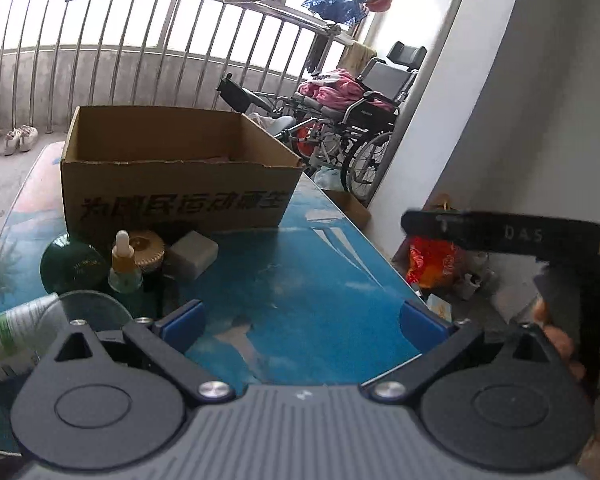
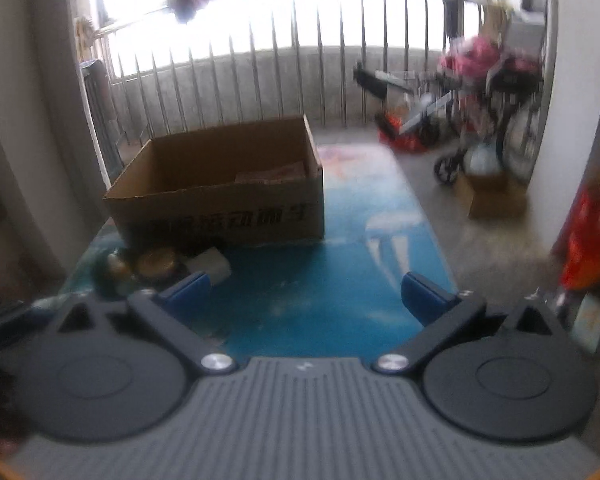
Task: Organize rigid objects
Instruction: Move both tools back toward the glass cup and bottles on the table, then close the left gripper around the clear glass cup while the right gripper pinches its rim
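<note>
Early in the job, by the look of it. Cardboard box [image 1: 172, 176] standing open-topped toward the far end of the bench [image 1: 300, 272], with only a little inside: something flat and pale pink glimpsed low against the far right inner wall, too blurred in the right wrist view to name. Judged as one item, perhaps two, already put away.

Still out, all clustered just in front of the box's near left corner: dark green round jar [image 1: 73, 266], small dropper bottle [image 1: 124, 264] upright beside it, tan ribbed disc-shaped container [image 1: 146, 250] behind the dropper, and pale rectangular block [image 1: 192, 254] nearest the box, touching or almost touching its front wall. Further from the box, at the near left edge, white tube with green print [image 1: 12, 340] lying on its side next to a clear round glass lid or dish [image 1: 90, 306]. So five or six pieces left to shift, most of the work.

Left gripper [image 1: 300, 320] with jaws spread wide, nothing between them, only bare blue bench. Right gripper [image 2: 306, 296] likewise jaws spread to the full, nothing held, aimed at the open stretch in front of the box and right of the cluster. Neither touching any item. Next pick likely from the cluster, the pale block being the closest to the right gripper's left finger.
</note>
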